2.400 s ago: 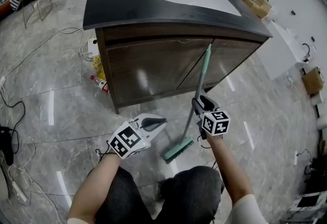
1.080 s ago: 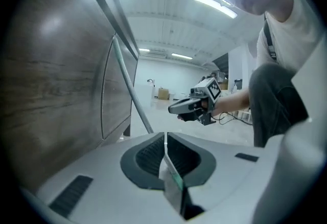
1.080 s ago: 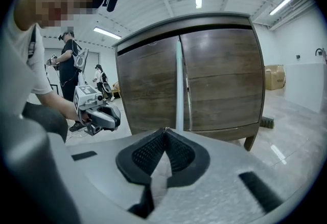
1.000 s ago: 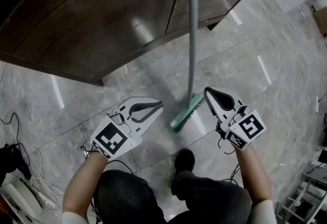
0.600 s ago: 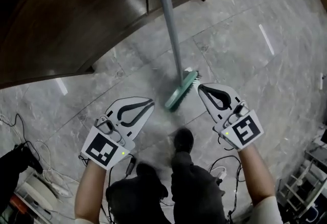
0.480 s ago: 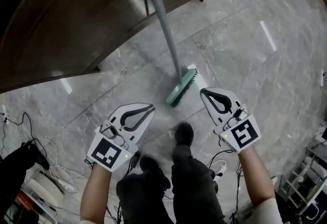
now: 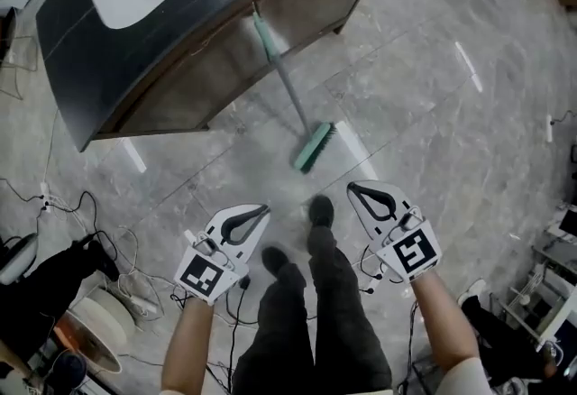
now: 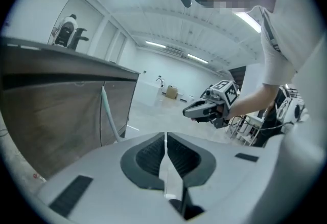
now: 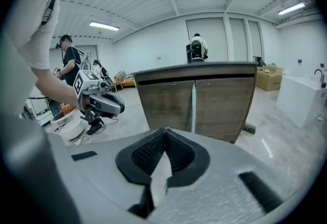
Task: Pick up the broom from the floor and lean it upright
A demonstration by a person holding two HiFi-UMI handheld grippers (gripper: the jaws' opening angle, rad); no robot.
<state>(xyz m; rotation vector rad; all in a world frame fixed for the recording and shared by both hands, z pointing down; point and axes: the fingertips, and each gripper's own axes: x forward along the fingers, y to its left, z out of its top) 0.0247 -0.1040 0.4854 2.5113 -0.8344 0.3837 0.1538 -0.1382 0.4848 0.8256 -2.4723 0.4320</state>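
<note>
Broom: the broom [image 7: 312,148] stands on its green head on the floor [image 7: 433,114]. Its handle tilts back and the top rests against the cabinet [image 7: 180,82], at the seam between two doors. Neither tool touches it.
Cabinet edge: the dark top overhangs the wooden doors and runs slantwise across the upper left of the head view. One corner juts toward the open floor on the right.
Open room: bare grey stone floor spreads to the right of the broom. More bare floor lies between the broom head and the person's shoes [image 7: 317,209].
Clutter: cables [image 7: 63,204] and a white reel [image 7: 90,330] lie on the floor at the lower left, beside the left arm.
Left tool: the left tool [image 7: 260,211] has its jaws pressed together with nothing between them. It hangs in the air, well apart from the broom, pointing toward the cabinet.
Right tool: the right tool [image 7: 356,190] has its jaws together too and holds nothing. It is level with the left tool and well apart from the broom.
Between the tools: the person's legs and shoes.
</note>
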